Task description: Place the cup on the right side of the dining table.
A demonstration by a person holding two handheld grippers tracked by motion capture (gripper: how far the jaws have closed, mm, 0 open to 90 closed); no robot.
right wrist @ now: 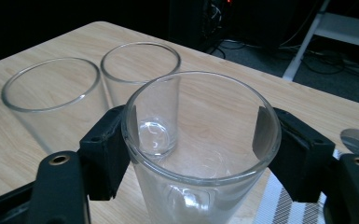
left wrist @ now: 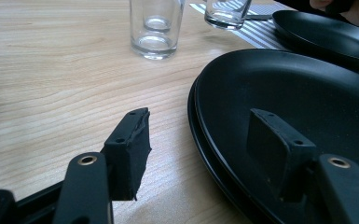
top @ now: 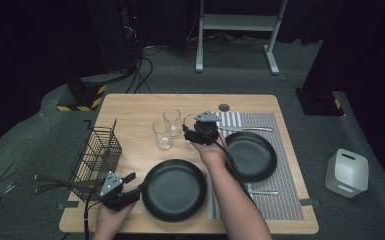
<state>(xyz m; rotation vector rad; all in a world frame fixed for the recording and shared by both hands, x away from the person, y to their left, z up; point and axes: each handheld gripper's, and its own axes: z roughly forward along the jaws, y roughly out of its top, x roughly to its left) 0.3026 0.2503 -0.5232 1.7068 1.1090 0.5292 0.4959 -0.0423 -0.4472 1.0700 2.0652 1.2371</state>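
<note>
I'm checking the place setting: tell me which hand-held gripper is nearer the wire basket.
Left. The left hand-held gripper sits just beside the wire basket, at the near plate's rim; the right hand-held gripper is farther off, around a glass.

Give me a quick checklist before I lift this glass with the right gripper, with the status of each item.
1. Right gripper jaws on both sides of the nearest glass: ok, pads at its rim.
2. Glass upright: ok.
3. Glass empty: ok, nothing inside.
4. Room from the other two glasses: not ok, they stand close behind.
5. Left gripper out of the way: ok, open across the near black plate rim.
6. Grip firm enough to lift: cannot tell.
</note>
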